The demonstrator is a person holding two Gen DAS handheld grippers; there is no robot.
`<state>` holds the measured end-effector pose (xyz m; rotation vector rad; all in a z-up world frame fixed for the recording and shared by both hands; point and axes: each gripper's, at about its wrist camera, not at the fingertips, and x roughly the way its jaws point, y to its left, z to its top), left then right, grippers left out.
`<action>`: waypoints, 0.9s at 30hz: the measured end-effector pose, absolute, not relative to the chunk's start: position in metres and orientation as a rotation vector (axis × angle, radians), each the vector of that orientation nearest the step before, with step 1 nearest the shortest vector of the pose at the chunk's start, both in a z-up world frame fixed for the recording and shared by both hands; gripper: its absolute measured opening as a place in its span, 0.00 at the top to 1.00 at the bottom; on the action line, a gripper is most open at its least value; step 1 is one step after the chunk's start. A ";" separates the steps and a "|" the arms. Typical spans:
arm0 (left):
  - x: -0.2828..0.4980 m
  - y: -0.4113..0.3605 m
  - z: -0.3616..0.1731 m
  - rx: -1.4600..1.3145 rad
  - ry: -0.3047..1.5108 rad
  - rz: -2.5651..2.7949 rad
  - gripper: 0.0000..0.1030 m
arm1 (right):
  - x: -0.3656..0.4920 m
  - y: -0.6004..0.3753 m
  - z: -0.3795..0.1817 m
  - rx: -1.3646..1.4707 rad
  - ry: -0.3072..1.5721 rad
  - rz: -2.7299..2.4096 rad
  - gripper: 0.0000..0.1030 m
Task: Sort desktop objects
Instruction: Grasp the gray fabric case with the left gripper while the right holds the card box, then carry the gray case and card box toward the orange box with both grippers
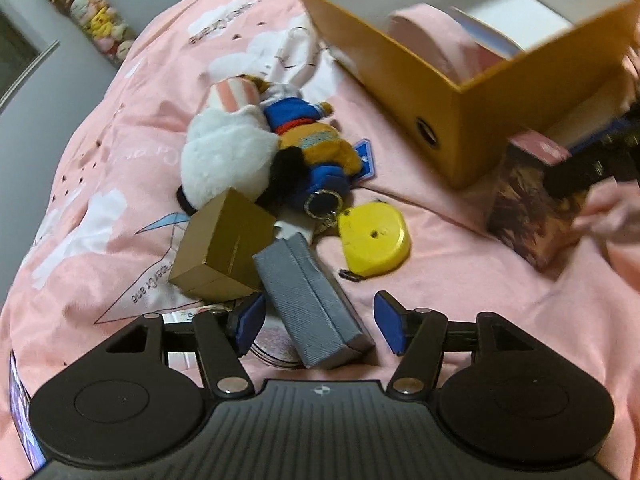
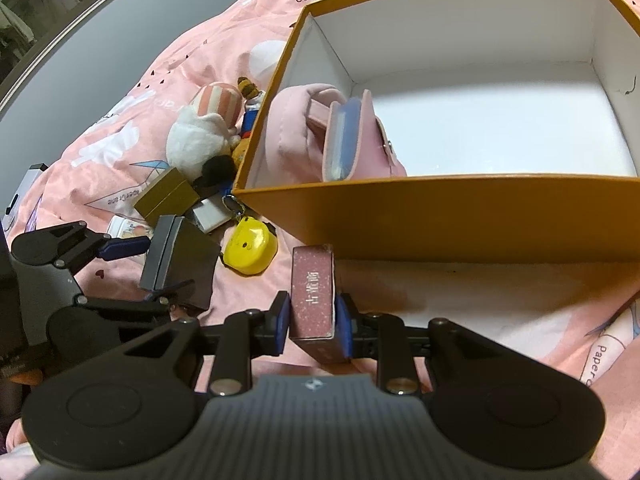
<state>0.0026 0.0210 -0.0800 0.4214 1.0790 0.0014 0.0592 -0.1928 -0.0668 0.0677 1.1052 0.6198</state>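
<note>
My left gripper [image 1: 318, 322] is open, its blue pads on either side of a grey case [image 1: 310, 300] lying on the pink bedspread. My right gripper [image 2: 313, 320] is shut on a small pink patterned box [image 2: 313, 298], held just in front of the orange box [image 2: 440, 208]. The same box shows at the right of the left wrist view [image 1: 532, 196]. The orange box [image 1: 460, 128] holds a pink pouch [image 2: 296, 132] and a pink wallet [image 2: 352, 140]. The left gripper [image 2: 140, 268] and the grey case [image 2: 172, 256] also show in the right wrist view.
On the bedspread lie a gold box [image 1: 224, 240], a yellow tape measure [image 1: 374, 238], a white plush [image 1: 224, 156], a blue and orange plush keychain [image 1: 316, 148] and a round clear item [image 1: 276, 344] under the case. A strip of toy figures [image 1: 88, 12] hangs at far left.
</note>
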 end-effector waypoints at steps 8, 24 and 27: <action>0.023 0.050 -0.076 0.153 1.145 0.038 0.46 | 0.068 -0.191 -0.073 0.085 1.144 0.607 0.71; 0.007 0.048 -0.059 0.100 1.105 0.000 0.61 | 0.059 -0.190 -0.058 0.019 1.105 0.618 0.76; 0.002 0.048 -0.048 0.075 1.075 -0.016 0.61 | 0.057 -0.194 -0.048 0.019 1.080 0.621 0.76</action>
